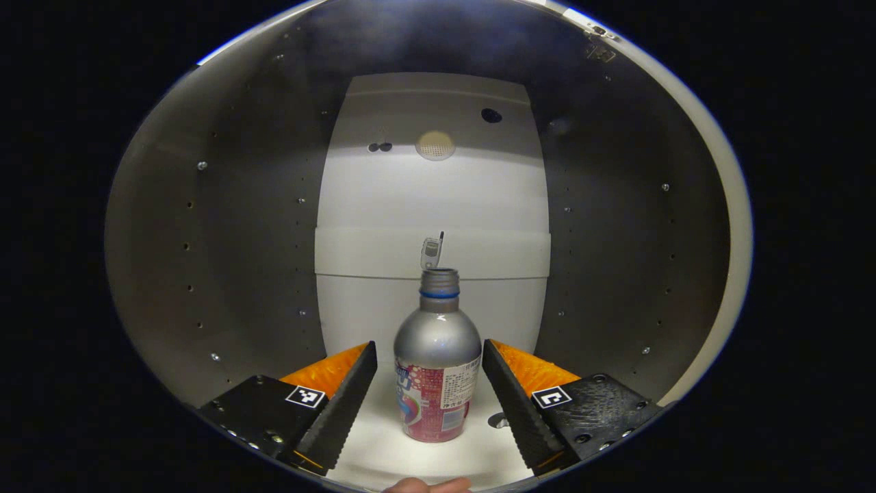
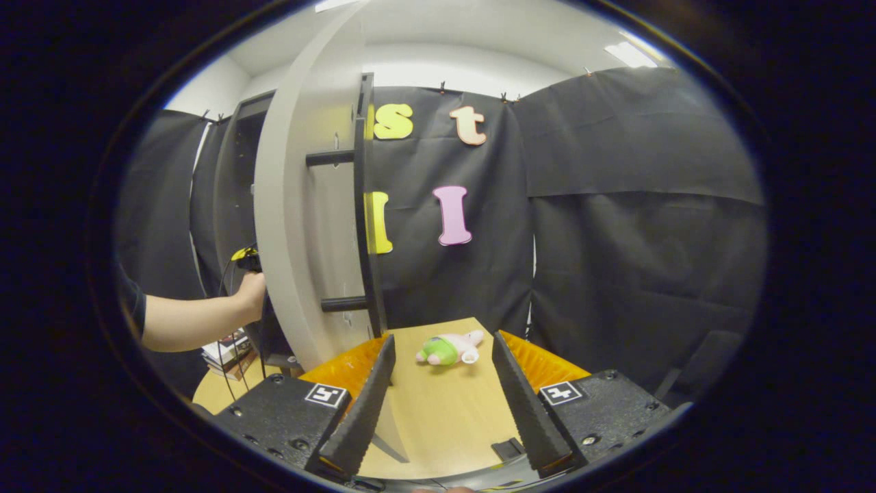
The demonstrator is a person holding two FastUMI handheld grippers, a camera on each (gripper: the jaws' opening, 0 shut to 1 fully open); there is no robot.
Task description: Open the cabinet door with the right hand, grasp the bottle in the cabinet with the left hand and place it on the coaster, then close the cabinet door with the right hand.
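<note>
Inside the cabinet (image 1: 226,226) the left gripper (image 1: 430,383) (wide open, gripping nothing) has the upright bottle (image 1: 437,363) between its fingers, untouched.

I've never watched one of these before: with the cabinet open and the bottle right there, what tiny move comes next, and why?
Probably closing the left gripper. The bottle stands upright between its open fingers, gaps showing on both sides, so nothing grips it yet. The cabinet door already stands open, and the right gripper is open.

Dark short sleeve (image 2: 131,301), bare forearm (image 2: 191,322)
</note>
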